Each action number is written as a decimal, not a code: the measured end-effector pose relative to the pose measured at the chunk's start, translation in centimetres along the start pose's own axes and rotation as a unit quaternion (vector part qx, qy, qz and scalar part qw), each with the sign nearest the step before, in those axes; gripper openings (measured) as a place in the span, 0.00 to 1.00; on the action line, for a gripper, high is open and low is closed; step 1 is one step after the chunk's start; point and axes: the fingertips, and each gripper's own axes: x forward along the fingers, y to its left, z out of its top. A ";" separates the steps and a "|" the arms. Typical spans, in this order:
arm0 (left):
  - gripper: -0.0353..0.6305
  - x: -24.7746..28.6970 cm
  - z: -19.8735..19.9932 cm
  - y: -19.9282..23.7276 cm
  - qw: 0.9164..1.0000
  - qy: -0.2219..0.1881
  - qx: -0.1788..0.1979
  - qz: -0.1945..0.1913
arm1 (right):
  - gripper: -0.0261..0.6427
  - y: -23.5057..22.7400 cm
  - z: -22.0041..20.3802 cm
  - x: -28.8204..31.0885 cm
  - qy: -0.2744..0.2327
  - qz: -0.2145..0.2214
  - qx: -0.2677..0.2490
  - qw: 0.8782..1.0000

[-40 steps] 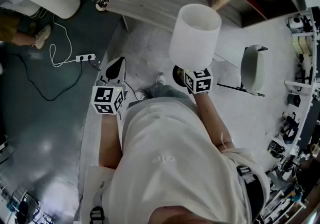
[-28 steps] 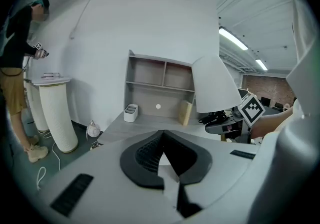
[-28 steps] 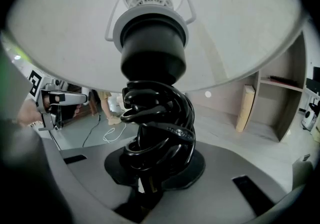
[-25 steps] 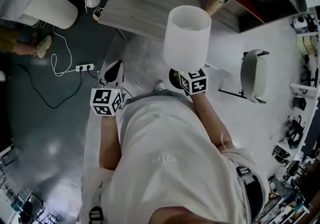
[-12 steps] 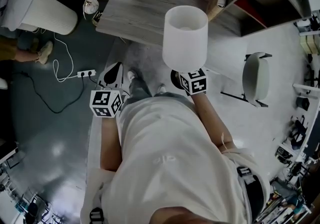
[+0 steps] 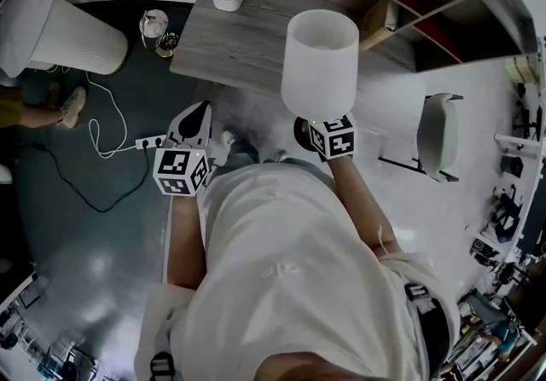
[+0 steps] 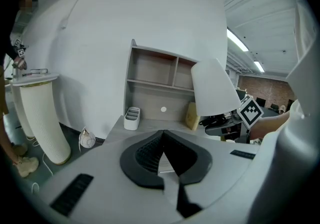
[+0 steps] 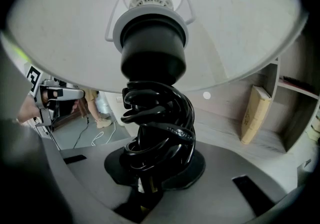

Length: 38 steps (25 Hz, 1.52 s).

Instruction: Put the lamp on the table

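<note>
Upper centre of the head view, the lamp (image 6: 320,64) now overlaps the near edge of the wooden surface (image 6: 247,38), which has drawn closer and fuller into frame than a second ago. My right claw (image 8: 150,168) grips the lamp's twisted black stem, with the shade upright above. My left claw (image 7: 162,160) is closed and empty. I judge the carry nearly over; setting down comes next.

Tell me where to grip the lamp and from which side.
Grip the lamp at its twisted black stem, coming in from the side, under the shade. The stem is narrow enough for jaws; the shade is wide and flares. The right gripper holds it there now.
</note>
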 end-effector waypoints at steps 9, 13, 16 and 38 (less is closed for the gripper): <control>0.08 0.9 1.5 7.3 1.000 0.004 0.008 -0.028 | 0.15 2.1 4.2 6.3 0.004 -0.023 -0.002 1.000; 0.08 0.5 1.8 10.8 1.000 0.008 0.003 -0.026 | 0.15 3.3 6.1 9.3 0.004 -0.024 -0.002 1.000; 0.08 0.4 1.8 12.5 1.000 0.011 0.004 -0.027 | 0.15 3.6 7.5 11.4 0.003 -0.023 -0.006 1.000; 0.08 2.6 2.1 16.2 0.992 0.050 -0.061 0.094 | 0.15 1.6 14.3 26.0 0.032 0.082 -0.094 0.992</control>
